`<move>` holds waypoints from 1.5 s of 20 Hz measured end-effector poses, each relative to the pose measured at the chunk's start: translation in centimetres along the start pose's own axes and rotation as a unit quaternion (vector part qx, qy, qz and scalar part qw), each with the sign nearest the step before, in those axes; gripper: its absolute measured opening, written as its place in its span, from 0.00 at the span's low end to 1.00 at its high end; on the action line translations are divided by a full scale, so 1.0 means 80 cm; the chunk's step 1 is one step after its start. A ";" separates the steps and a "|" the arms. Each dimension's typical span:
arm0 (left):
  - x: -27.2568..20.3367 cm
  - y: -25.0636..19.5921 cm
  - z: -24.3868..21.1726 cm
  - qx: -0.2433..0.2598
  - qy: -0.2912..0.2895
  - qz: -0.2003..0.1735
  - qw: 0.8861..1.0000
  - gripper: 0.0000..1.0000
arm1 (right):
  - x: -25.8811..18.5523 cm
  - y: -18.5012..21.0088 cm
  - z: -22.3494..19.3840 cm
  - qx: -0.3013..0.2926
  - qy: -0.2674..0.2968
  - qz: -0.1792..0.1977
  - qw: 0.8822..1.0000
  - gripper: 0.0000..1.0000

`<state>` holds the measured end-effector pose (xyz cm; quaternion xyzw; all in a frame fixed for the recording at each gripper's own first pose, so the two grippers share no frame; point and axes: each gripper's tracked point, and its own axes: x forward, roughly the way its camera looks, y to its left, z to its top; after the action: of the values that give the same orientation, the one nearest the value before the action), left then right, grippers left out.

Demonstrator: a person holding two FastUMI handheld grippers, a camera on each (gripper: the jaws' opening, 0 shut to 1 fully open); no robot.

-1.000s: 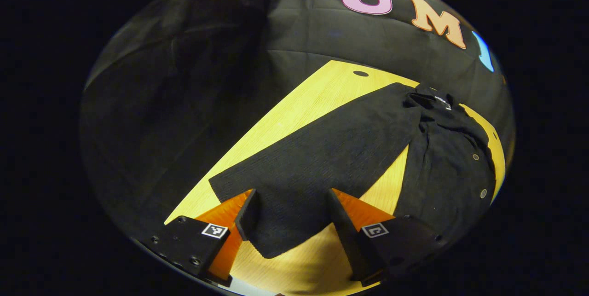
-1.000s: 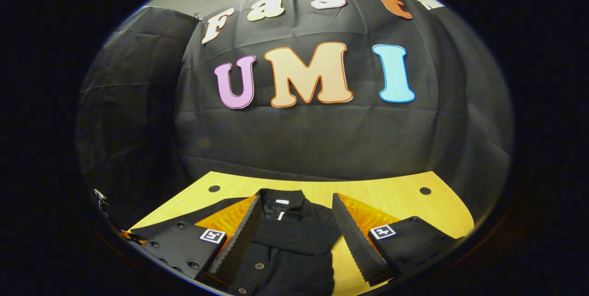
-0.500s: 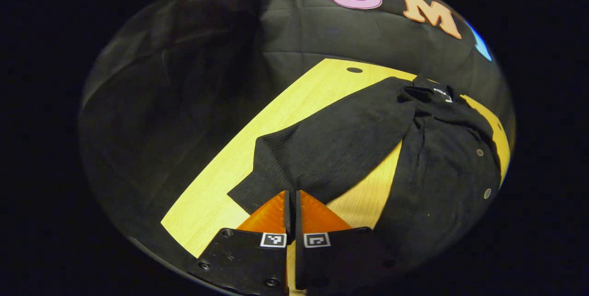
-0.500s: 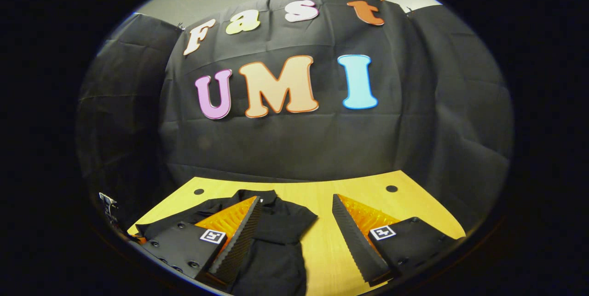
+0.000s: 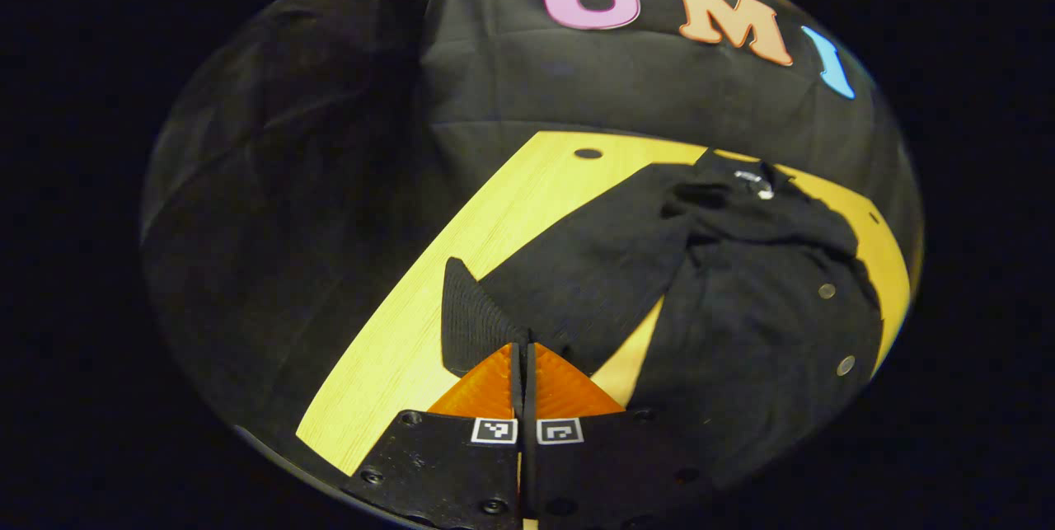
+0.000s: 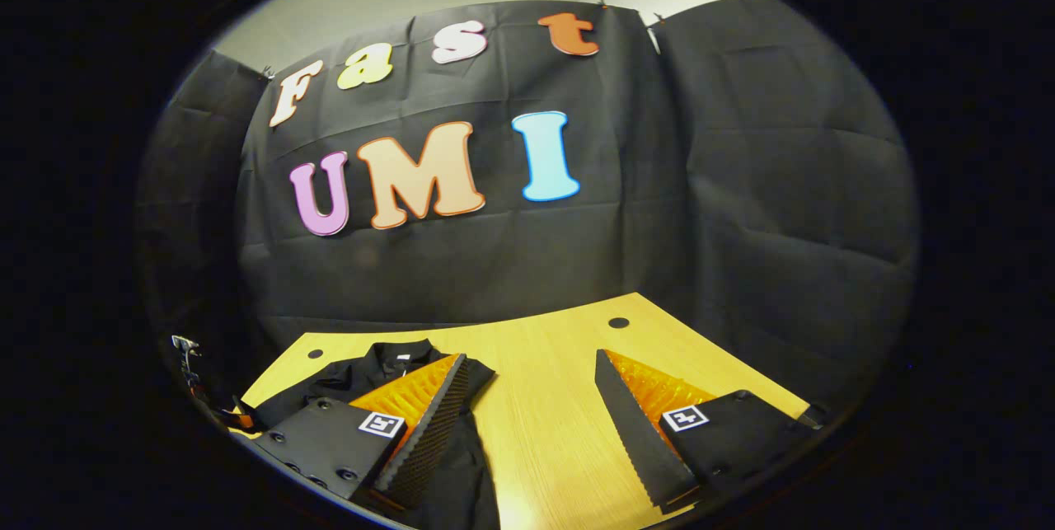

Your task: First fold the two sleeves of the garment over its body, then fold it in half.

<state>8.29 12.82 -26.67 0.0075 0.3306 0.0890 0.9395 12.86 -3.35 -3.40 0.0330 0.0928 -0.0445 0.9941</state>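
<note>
Left tool (image 5: 522, 347) pinching sleeve (image 5: 577, 266), wooden table (image 6: 544, 398), black cloth wall (image 6: 742, 208)

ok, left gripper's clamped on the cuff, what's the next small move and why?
Probably carry the cuff across onto the body. The left gripper is shut on the black knit sleeve, its cuff end raised, while the sleeve lies out over the yellow wooden table, beside the black buttoned garment's body. The right gripper is open over bare table.

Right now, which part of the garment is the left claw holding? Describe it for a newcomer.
On the yellow wooden table lies a black buttoned garment. Its long ribbed sleeve stretches away from the body; the left claw pinches its upturned cuff end.
</note>
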 end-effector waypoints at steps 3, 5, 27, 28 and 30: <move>0.005 -0.042 0.059 0.022 -0.039 -0.034 0.998 0.00 | -0.015 -0.013 -0.019 0.016 0.006 -0.015 1.000 0.92; 0.008 -0.081 0.103 0.029 -0.063 -0.068 0.995 0.00 | -0.025 -0.014 -0.028 0.019 0.011 -0.018 1.000 0.97; 0.026 -0.501 0.200 0.156 -0.141 -0.284 0.936 0.00 | -0.074 0.030 -0.111 0.041 0.058 0.016 0.997 0.98; 0.034 -0.511 0.191 0.160 -0.135 -0.284 0.936 0.00 | -0.076 0.025 -0.116 0.041 0.061 0.013 0.997 0.98; 0.045 -0.524 0.178 0.166 -0.126 -0.285 0.936 0.00 | -0.081 0.014 -0.123 0.045 0.063 0.007 0.997 0.98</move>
<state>26.76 -27.17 -20.83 0.0797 0.2081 -0.2403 0.9448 4.85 -0.96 -11.79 0.0815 0.1531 -0.0395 0.9840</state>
